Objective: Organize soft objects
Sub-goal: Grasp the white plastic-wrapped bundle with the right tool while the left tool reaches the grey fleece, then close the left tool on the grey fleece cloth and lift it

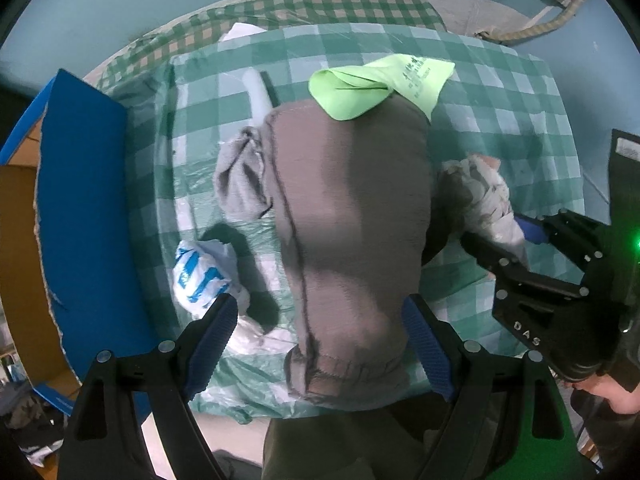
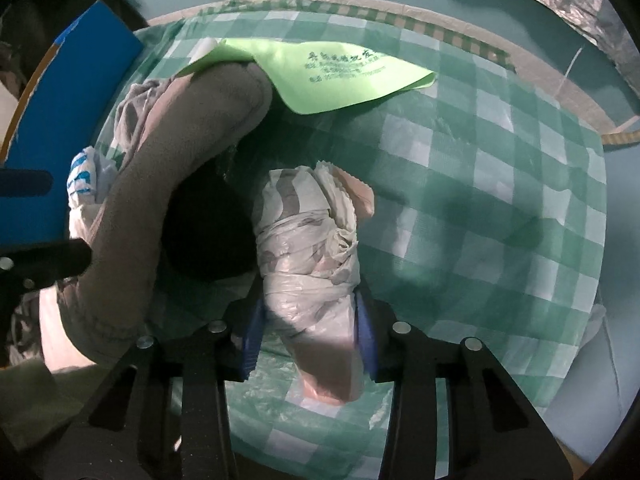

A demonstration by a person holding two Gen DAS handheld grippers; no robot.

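A brown-grey garment point(image 1: 348, 220) lies lengthwise on the green checked table point(image 1: 500, 92). My left gripper point(image 1: 320, 320) is open, its blue pads on either side of the garment's near end. My right gripper point(image 2: 310, 312) is shut on a rolled white plastic-wrapped bundle point(image 2: 308, 240); it also shows in the left wrist view point(image 1: 480, 192), to the right of the garment. A lime green cloth point(image 1: 380, 80) with printed text rests on the garment's far end. A grey rag point(image 1: 240, 176) and a blue-and-white plastic bag point(image 1: 200, 272) lie left of the garment.
A blue cardboard box point(image 1: 80, 208) stands at the table's left edge. A pale tube point(image 1: 258, 92) lies at the far left of the table. A clear plastic sheet covers the tablecloth point(image 2: 500, 184). A dark object point(image 1: 624, 168) stands at the right edge.
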